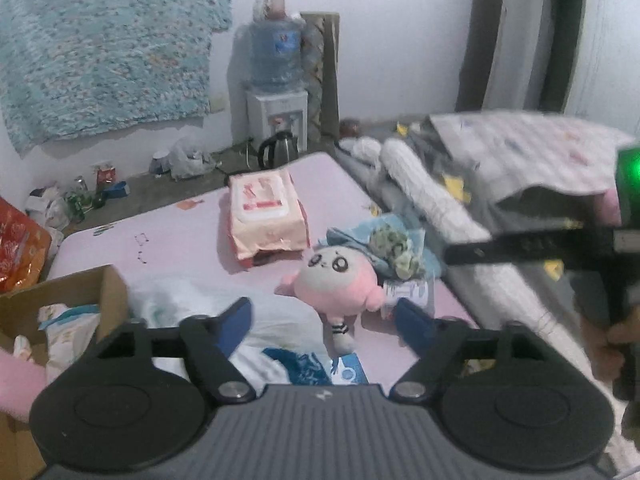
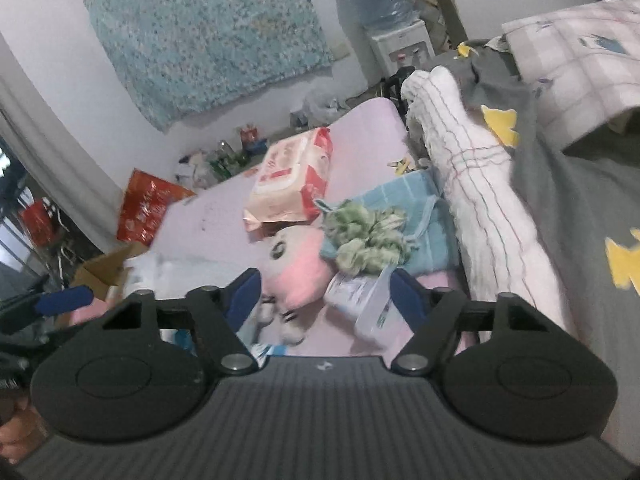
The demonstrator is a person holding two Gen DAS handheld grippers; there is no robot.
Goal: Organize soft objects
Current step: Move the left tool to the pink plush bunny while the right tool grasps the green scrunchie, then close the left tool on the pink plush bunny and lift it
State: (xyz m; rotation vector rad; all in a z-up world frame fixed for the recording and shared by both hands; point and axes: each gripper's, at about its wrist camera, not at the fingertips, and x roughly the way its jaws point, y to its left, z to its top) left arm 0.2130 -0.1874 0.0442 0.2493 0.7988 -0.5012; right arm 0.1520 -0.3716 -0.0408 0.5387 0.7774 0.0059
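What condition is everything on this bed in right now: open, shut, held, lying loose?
Left tongs: open, holding nothing.
Right tongs: open, holding nothing.
Pink plush toy: lying loose on the bed.
Wipes pack: lid shut, lying flat.
Cardboard box: open, things inside.
Green scrunchie: resting on the blue cloth.

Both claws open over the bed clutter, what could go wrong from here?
1. The pink plush toy leans on the blue towel and green scrunchie; a grab may drag those along.
2. The left claw and right claw face the same toy and might collide.
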